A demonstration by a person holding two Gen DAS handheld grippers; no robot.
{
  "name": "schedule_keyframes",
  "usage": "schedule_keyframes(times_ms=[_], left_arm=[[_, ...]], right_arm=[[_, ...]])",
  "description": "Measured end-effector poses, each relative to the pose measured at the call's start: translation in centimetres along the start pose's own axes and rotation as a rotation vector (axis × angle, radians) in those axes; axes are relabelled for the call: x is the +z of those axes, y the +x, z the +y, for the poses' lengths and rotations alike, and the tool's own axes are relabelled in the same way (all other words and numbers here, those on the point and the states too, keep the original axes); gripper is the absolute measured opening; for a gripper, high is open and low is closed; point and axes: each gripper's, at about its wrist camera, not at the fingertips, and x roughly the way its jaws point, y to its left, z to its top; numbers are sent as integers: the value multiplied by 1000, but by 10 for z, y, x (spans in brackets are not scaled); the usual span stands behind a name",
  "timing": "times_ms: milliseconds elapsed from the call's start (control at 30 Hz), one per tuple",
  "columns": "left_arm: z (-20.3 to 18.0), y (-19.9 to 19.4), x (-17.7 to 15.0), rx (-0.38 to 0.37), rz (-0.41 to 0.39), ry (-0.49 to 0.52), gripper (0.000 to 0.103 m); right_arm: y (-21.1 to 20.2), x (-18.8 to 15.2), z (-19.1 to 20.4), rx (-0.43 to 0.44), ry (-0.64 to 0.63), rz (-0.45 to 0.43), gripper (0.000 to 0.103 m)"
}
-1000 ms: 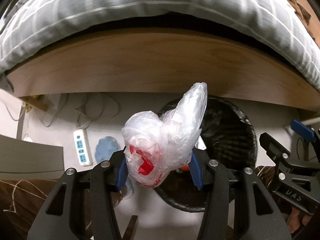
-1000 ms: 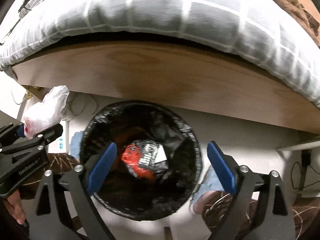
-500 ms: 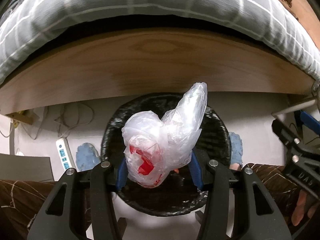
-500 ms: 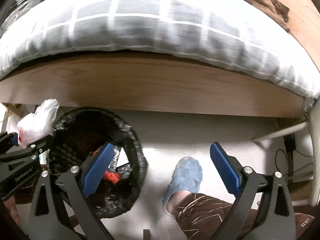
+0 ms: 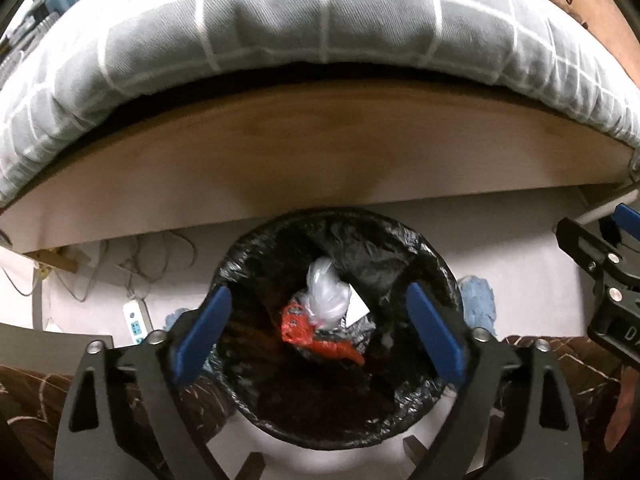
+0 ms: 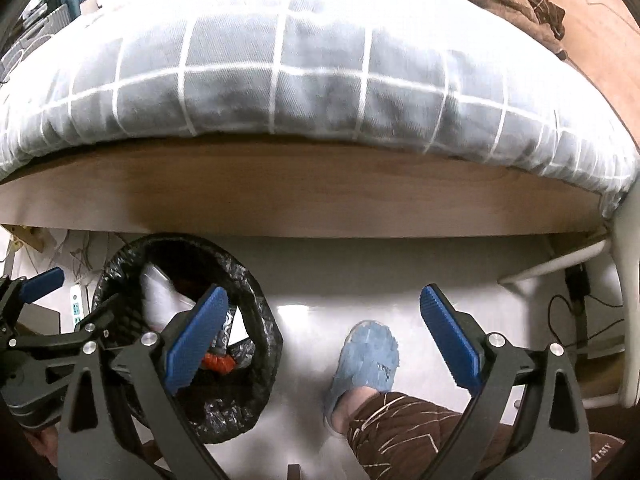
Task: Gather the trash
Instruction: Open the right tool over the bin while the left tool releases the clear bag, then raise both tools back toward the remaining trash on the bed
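A clear plastic bag [image 5: 326, 294] with red scraps lies loose inside the black-lined bin [image 5: 248, 248], on top of a red wrapper [image 5: 304, 328]. Right above the bin mouth is my left gripper [image 5: 315, 291]; its jaws are opening and nothing is between the blue pads. In the right wrist view the bin [image 6: 262, 364] sits at the lower left, with the pale bag [image 6: 158, 300] showing in it. My right gripper [image 6: 324, 292] stands open and holds nothing, over bare floor to the right of the bin.
A wooden bed frame [image 5: 320, 152] under a grey checked duvet [image 5: 280, 28] runs behind the bin. A power strip [image 5: 136, 320] and cables lie on the floor at left. A person's foot in a blue slipper [image 6: 368, 356] stands right of the bin.
The left jaws have spread and let go of the plastic bag, which has dropped into the bin. The right gripper has shifted to the right, away from the bin.
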Motion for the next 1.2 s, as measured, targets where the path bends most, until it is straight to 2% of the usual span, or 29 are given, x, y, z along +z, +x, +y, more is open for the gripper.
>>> schedule_keyframes(times_ms=[33, 133, 400, 533, 767, 933, 1067, 1200], left_arm=[[1, -5, 3, 15, -13, 1, 97], [5, -21, 12, 32, -60, 4, 97], [17, -62, 36, -10, -113, -9, 97], [25, -84, 49, -22, -172, -11, 97], [41, -96, 92, -25, -239, -21, 97], [51, -98, 127, -28, -280, -51, 97], [49, -100, 156, -61, -294, -21, 97], [48, -100, 178, -71, -305, -24, 97]], right_arm=[[-4, 3, 1, -5, -4, -13, 93], [-17, 12, 1, -9, -5, -50, 93], [-60, 38, -4, 0, 17, -190, 93], [-73, 50, -7, 8, 29, -226, 93], [-89, 79, -9, 59, 75, -274, 93], [-83, 114, -7, 66, 64, -312, 93], [-69, 143, -3, 80, 25, -307, 87], [-57, 171, -5, 80, 6, -314, 86]])
